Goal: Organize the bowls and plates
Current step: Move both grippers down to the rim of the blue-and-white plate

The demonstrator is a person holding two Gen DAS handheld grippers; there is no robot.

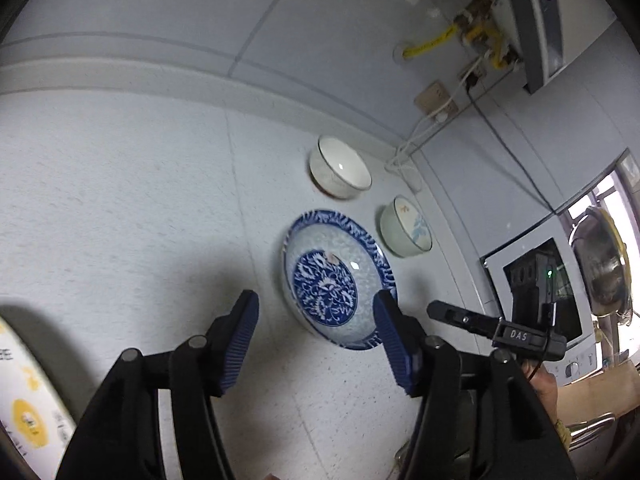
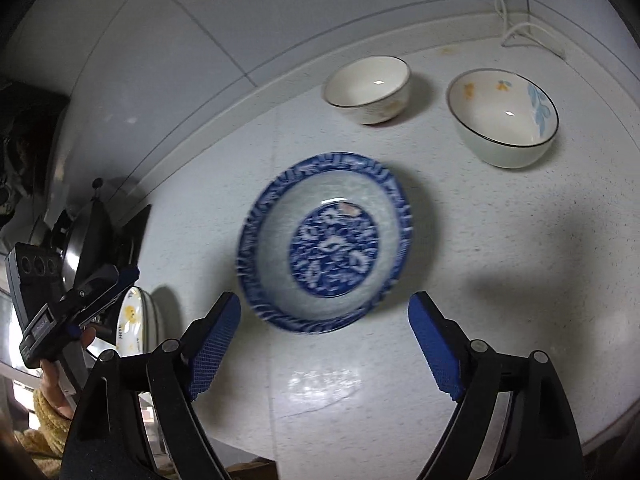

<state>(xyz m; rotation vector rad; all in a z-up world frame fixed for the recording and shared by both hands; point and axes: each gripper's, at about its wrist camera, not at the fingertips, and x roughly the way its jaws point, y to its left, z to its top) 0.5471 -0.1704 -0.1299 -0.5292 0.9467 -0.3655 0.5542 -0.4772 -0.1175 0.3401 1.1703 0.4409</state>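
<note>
Step in hand: the approach to the blue patterned plate; nothing is gripped, so this looks like the start of a pick, with the sorting itself not yet begun.
Plate: flat on the pale speckled surface, its near rim lying between and just beyond the tips of the right tongs.
Right tongs: wide apart, empty; no pad touches the rim.
Left tongs: also wide and empty; in the left wrist view the same plate sits just ahead, nearer the right-hand pad.
Bowls: a plain white bowl and a blue-leaf bowl stand upright beyond the plate, near the wall, apart from each other and from the plate.
Other plates: yellow-printed plates at the left edge of the surface; probably the stack to join.
Next move calls for: lowering one pad under or over the shallow rim, then closing firmly; the glaze looks slick, so a slip is likely if the bite is thin.
</note>
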